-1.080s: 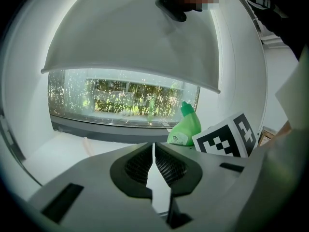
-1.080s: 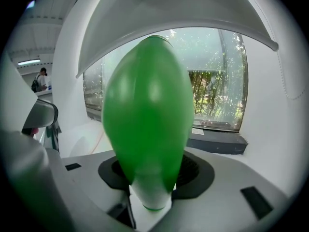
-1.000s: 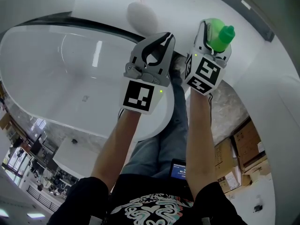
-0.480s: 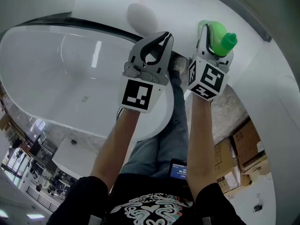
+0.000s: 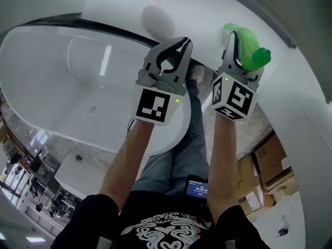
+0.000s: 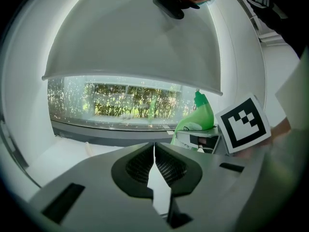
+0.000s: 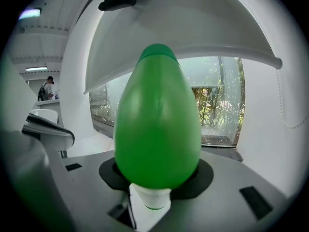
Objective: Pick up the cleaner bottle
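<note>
One cleaner bottle [image 5: 250, 52] and two grippers are in play. The right gripper [image 5: 239, 46] has the green bottle clamped between its two jaws, which stand wide around its fat body, the cap [image 5: 263, 56] tilted off to the right. It is held over the white ledge [image 5: 197, 14] just past the bathtub's [image 5: 46, 87] right end. The left gripper [image 5: 183, 41] hangs beside it above the tub's rim, its two jaws pressed together at the tips with nothing between them. Two bare forearms reach forward, one per gripper.
</note>
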Available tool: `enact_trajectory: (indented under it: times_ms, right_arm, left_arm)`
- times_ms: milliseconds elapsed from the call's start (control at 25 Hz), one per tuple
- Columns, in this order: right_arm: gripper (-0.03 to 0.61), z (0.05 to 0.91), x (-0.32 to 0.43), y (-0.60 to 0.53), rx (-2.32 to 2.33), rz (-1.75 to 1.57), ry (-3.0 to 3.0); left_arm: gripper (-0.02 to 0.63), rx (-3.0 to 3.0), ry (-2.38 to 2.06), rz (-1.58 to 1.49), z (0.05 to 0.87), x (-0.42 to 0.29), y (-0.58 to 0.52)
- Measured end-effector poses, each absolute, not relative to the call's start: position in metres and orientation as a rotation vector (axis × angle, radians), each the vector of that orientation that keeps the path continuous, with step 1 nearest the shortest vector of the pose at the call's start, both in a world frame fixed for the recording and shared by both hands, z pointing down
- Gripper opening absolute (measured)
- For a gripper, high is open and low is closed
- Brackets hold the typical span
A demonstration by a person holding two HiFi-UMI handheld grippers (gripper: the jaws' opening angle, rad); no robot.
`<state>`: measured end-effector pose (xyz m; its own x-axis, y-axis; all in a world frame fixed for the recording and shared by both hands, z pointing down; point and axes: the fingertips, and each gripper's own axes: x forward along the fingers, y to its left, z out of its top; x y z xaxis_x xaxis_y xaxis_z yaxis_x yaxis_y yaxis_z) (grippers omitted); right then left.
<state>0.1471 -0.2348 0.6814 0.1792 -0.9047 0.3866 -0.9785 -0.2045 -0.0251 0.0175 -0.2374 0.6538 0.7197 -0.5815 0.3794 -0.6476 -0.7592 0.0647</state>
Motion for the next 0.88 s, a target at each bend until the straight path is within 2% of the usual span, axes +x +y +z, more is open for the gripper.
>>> enact_trajectory:
  times_ms: [880]
  right_arm:
    - [0.206, 0.558, 0.148, -0.2, 2.24, 0.334, -1.935]
  left_arm:
    - [0.018, 2.881, -0.926, 0.492, 0.57, 0.027, -0.216]
